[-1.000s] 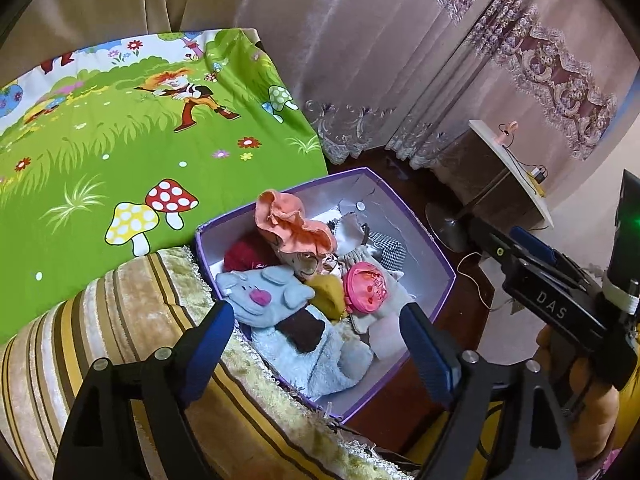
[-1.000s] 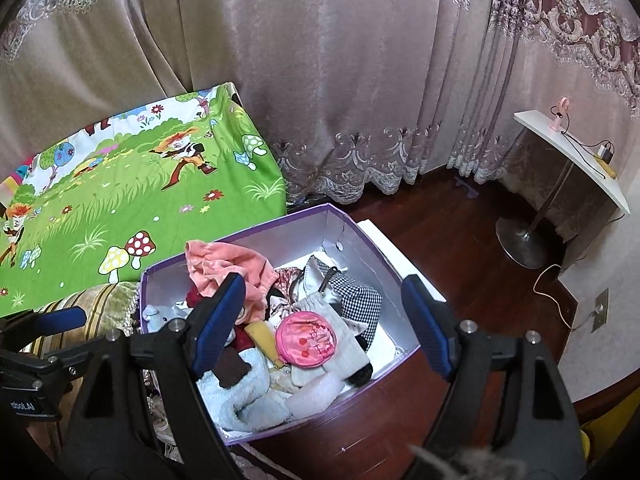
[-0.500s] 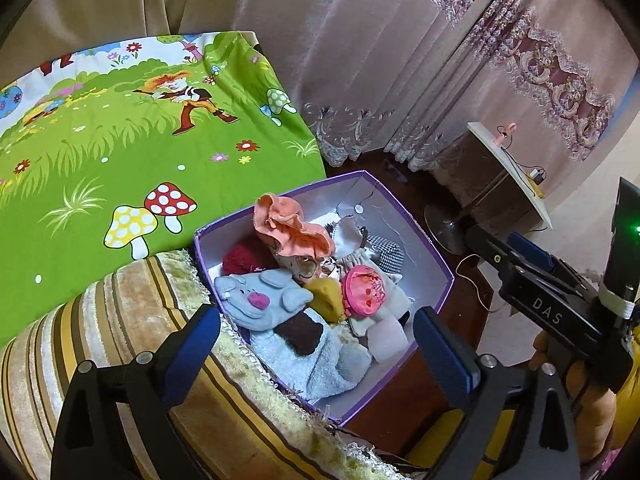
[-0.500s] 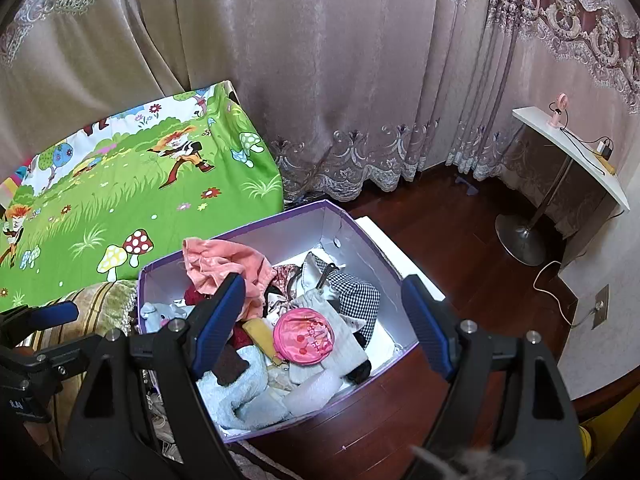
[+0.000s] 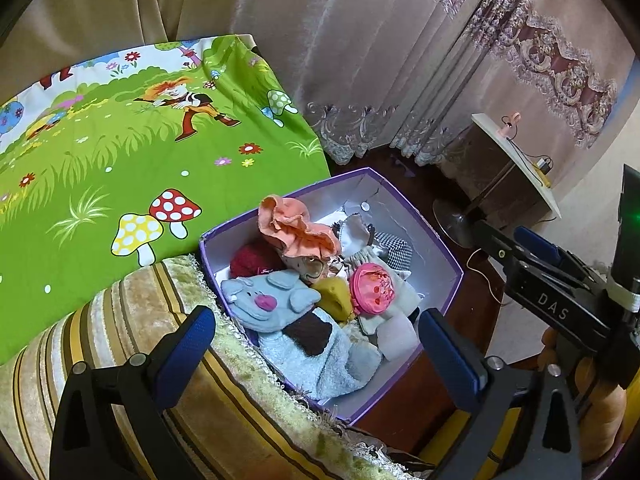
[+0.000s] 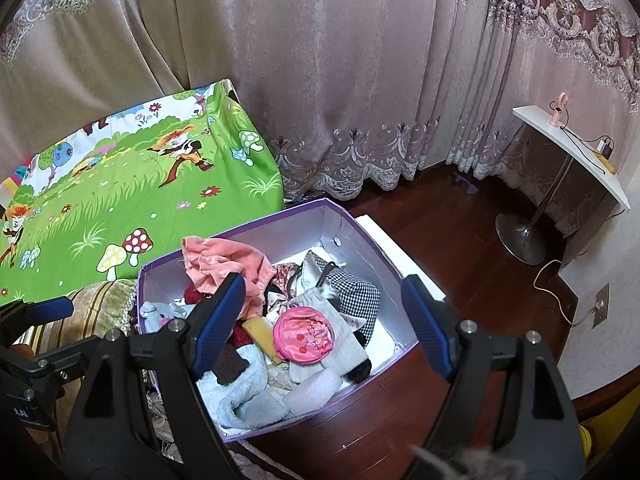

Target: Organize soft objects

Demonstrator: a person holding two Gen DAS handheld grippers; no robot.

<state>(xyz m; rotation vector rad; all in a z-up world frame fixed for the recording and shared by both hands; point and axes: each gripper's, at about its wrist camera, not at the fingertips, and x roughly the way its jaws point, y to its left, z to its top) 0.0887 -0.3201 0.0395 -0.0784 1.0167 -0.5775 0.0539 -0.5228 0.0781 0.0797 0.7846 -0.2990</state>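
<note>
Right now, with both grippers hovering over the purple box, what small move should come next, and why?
Probably lower the left gripper, its jaws opening with nothing between them, onto the grey plush mouse. It lies on top at the near end of the purple box, nearest those fingers. The right gripper also holds nothing.

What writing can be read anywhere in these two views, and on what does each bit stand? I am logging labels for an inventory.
"DAS": white letters on the black body of the right tool, seen from the left wrist view.
Small pale script on the dark red knit item in the purple box: too small to read.
Partial white letters on the left tool at the right wrist view's edge: cut off, unreadable.
Nothing else legible.
</note>
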